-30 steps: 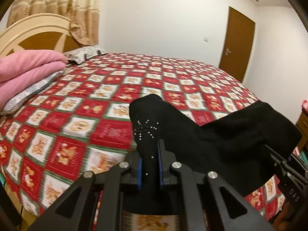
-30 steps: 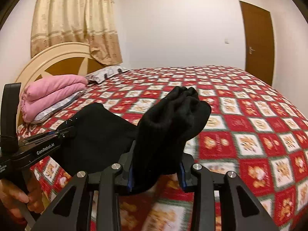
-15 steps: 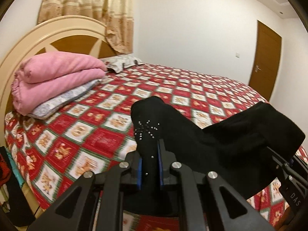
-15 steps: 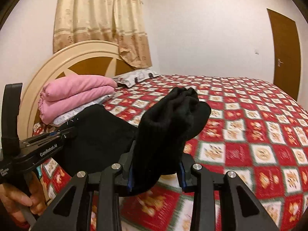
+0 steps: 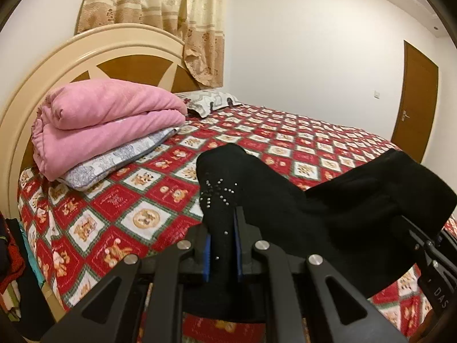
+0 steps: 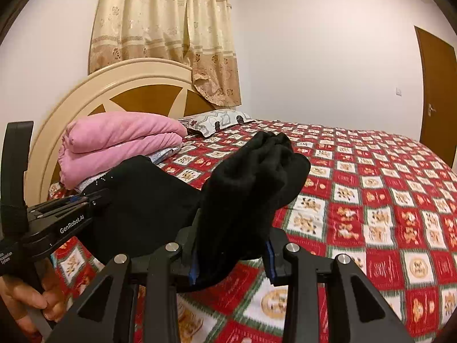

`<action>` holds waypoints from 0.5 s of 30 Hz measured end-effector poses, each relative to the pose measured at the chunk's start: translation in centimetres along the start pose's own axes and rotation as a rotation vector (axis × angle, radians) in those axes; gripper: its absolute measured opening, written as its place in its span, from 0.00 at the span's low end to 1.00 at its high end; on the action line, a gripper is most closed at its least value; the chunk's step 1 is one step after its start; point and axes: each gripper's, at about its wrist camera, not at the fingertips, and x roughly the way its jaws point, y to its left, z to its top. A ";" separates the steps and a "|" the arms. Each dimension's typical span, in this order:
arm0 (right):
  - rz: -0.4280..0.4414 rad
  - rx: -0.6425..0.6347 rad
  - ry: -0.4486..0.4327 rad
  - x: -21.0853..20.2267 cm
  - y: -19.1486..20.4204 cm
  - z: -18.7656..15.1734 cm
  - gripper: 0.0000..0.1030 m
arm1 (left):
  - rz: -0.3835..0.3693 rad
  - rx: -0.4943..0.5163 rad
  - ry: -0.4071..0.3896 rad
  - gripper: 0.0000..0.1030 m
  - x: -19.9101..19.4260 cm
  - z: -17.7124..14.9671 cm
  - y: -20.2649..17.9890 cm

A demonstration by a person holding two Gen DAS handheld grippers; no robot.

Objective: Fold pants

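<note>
Nearest to us, our left tool (image 5: 222,250) is pinching a narrow edge of the black pants (image 5: 285,208), the part with small silver studs, and our right tool (image 6: 231,260) is clamped on a thicker bunch of the same pants (image 6: 245,197). The cloth hangs in the air between the two tools, above the near edge of the bed (image 5: 300,148) and not yet lying on it. Over the last second both views have swung left: the door has slid toward the right edge, and the headboard (image 6: 137,77) and curtain now fill the far left. The grips themselves have not shifted. We judge that we are turning to face the bed, carrying the pants to lay them flat on the red checked cover before any fold. Farther off, pink folded blankets (image 5: 108,117) and a pillow (image 6: 217,120) sit by the headboard, well apart from the pants.
</note>
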 end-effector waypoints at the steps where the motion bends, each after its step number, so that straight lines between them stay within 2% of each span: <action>1: -0.003 -0.006 0.000 0.6 0.0 0.1 0.35 | 0.005 -0.001 0.000 0.13 0.5 0.1 0.0; 7: -0.022 -0.008 0.041 5.1 -0.8 -0.1 0.35 | 0.061 0.024 0.058 0.13 4.5 0.3 -0.2; 15: -0.048 0.030 0.220 11.0 -3.0 -4.4 0.35 | 0.096 0.084 0.218 0.13 9.6 -2.5 -0.4</action>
